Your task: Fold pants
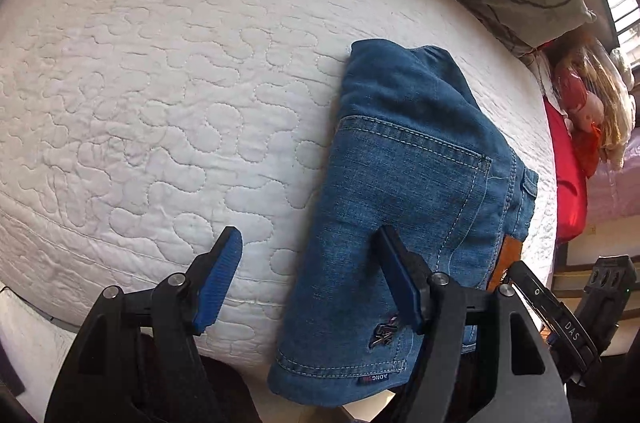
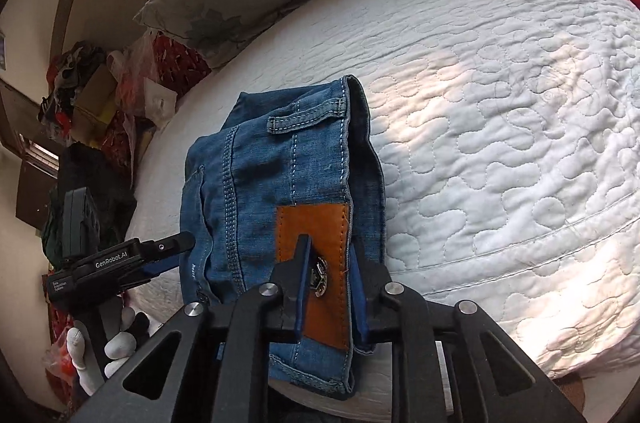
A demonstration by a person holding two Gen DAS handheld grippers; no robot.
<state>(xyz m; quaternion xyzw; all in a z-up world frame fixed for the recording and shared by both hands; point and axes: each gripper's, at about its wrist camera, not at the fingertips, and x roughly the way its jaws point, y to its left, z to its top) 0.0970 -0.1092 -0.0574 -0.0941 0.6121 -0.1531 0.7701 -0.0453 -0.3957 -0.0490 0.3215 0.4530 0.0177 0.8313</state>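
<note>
Jeans (image 1: 416,175) lie folded into a compact bundle on the white quilted mattress (image 1: 160,103), at its near edge, running lengthwise away from you. Your right gripper (image 2: 327,287) sits right over the near end of the bundle, its jaws drawn in narrow around the waistband edge with the orange leather patch (image 2: 316,227) between them; they look clamped on that edge, though how firmly the pads bite you cannot tell from here. Your left gripper (image 1: 308,279) hangs open and empty, one finger over bare mattress and the other over the denim, so the bundle's long side edge runs up between them. Your right hand is the closer one for any last tug or smoothing.
</note>
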